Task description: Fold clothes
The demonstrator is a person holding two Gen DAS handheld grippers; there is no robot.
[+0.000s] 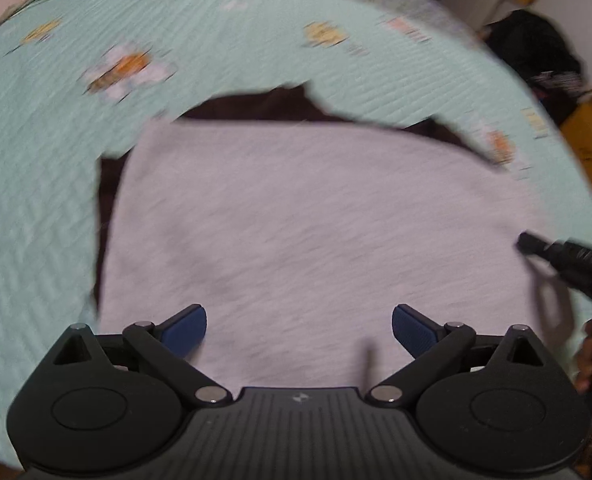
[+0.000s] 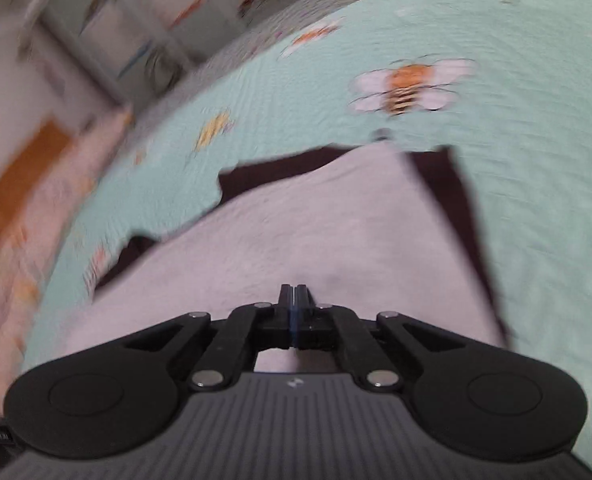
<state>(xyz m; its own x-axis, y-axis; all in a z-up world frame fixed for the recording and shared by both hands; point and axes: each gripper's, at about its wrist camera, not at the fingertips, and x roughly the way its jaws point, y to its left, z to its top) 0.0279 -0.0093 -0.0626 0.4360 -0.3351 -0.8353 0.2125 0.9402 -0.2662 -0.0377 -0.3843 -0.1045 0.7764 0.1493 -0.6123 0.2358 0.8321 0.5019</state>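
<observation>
Two layers already lie folded, we judge, pale garment (image 1: 316, 220) over dark garment (image 1: 108, 184) on the bedspread (image 1: 36, 160); left gripper (image 1: 299, 330) open, right gripper (image 2: 294, 294) closed, seemingly empty.

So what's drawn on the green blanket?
Bees with white wings, on the mint-green blanket; the right wrist view shows one bee best.

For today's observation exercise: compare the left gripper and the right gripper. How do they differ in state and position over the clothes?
The left gripper stands wide open, blue pads far apart with nothing between them; the right gripper is shut, its fingers together. Whether the right pinches cloth cannot be told. The left hovers above the middle of the pale garment; the right sits at the garment's near edge. Both are black and point down at the same garment on the bee-print bedspread.
</observation>
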